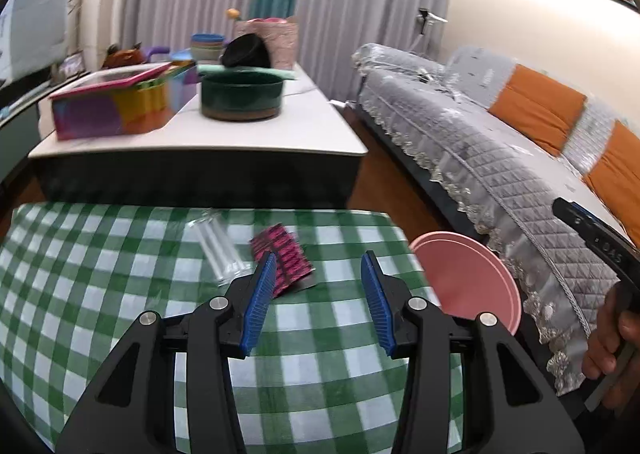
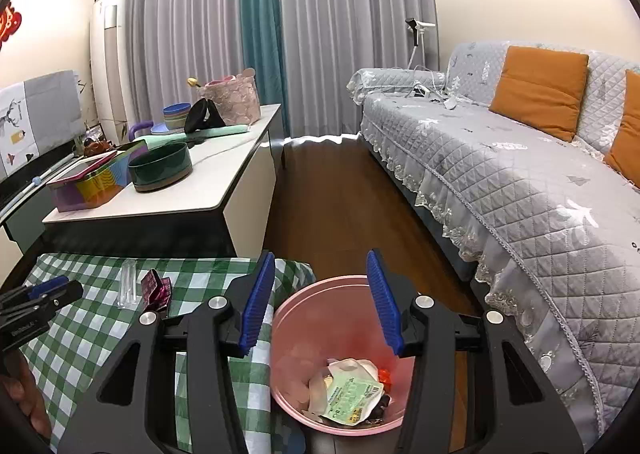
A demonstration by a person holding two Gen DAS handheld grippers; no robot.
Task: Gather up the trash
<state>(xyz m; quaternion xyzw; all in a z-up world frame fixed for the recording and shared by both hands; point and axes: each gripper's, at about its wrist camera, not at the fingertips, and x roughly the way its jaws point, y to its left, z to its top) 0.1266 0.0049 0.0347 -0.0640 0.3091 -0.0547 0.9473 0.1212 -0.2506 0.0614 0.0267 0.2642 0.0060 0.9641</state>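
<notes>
The sofa (image 2: 520, 182) and white side table (image 2: 168, 198) flank a bare floor strip beyond the checked table (image 1: 120, 294). The pink bin (image 2: 296, 306), holding wrappers, stands off the cloth's right edge under the right gripper (image 2: 322, 298), jaws apart and empty. The left gripper (image 1: 320, 302), also apart and empty, hangs near the pink wrapper (image 1: 286, 258) and clear packet (image 1: 218, 246) at the far edge.

Green-and-white checked surface (image 1: 100, 294); pink bin (image 2: 304, 302); pink-and-black patterned wrapper (image 1: 286, 258); clear plastic tube (image 1: 218, 250); blue-padded black fingers (image 1: 262, 302); grey quilted sofa (image 2: 500, 174), orange cushions (image 2: 538, 90)
</notes>
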